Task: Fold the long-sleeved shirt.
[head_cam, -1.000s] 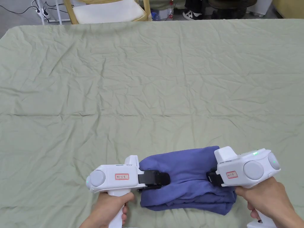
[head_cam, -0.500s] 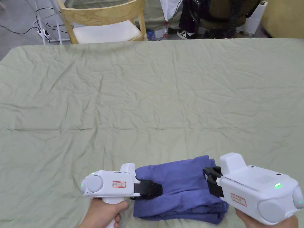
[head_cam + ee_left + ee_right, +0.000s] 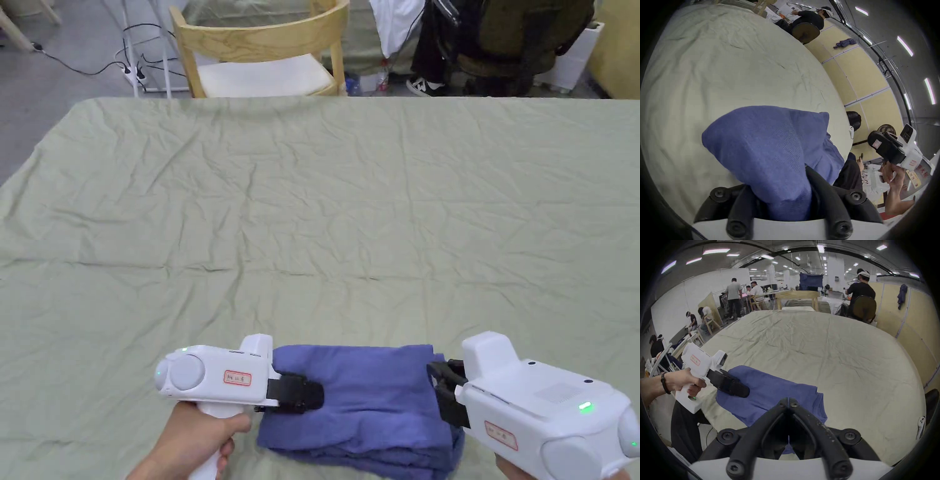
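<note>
Right gripper [image 3: 445,386], now withdrawn and closed empty, is hovering beside the folded shirt [image 3: 365,400]; left gripper [image 3: 305,394] is clamping its edge, awaiting release.

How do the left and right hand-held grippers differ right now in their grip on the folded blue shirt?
The left hand-held gripper is clamped on the folded blue shirt's left edge; the right hand-held gripper's jaws are closed with no cloth between them. The left sits level, the right angles upward. Both are white with black jaws.
</note>
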